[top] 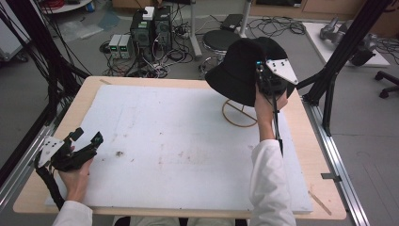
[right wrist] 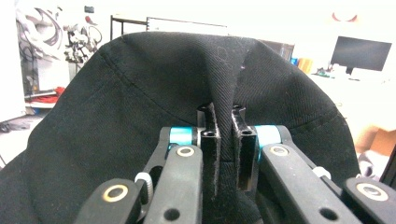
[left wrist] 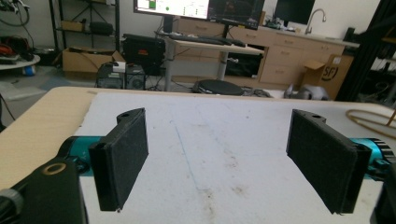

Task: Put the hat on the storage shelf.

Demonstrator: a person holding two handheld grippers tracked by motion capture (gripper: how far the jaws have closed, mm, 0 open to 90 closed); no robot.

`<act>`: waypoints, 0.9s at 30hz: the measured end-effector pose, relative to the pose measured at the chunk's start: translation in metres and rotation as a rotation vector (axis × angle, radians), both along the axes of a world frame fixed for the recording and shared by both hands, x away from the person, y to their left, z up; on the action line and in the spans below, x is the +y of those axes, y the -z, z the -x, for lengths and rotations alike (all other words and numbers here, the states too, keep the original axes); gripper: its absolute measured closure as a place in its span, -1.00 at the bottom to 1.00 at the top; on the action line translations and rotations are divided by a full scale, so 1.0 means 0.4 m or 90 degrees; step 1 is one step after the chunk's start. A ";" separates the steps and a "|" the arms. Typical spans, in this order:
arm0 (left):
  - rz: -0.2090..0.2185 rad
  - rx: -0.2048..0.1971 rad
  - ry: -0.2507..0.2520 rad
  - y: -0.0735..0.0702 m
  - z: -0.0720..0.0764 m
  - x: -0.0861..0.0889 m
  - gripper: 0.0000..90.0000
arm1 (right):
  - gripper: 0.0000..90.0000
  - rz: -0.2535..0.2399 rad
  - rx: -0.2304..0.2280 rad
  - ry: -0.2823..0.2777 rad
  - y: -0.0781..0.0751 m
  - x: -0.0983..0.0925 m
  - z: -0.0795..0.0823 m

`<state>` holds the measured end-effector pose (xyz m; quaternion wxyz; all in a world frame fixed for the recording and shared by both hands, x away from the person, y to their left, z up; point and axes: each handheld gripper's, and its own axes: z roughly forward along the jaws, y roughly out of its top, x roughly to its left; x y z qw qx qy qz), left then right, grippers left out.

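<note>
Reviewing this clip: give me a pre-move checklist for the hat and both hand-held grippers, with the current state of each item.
1. Right hand-held gripper pinching hat fabric: ok, a fold sits between its jaws.
2. Hat lifted off the white board: ok.
3. Wire stand upright under the hat: cannot tell, its upper part is hidden.
4. Left hand-held gripper open and holding nothing: ok.
5. Left hand-held gripper well away from the hat: ok, at the near left corner.

Black bucket hat (top: 240,70), fabric pinched, held raised above wire stand (top: 239,114).
</note>
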<state>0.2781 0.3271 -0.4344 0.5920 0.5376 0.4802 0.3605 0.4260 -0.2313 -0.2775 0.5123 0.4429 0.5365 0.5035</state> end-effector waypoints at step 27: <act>0.003 -0.009 -0.028 -0.002 0.016 0.025 -0.54 | -0.09 -0.071 -0.038 -0.010 -0.042 -0.041 0.080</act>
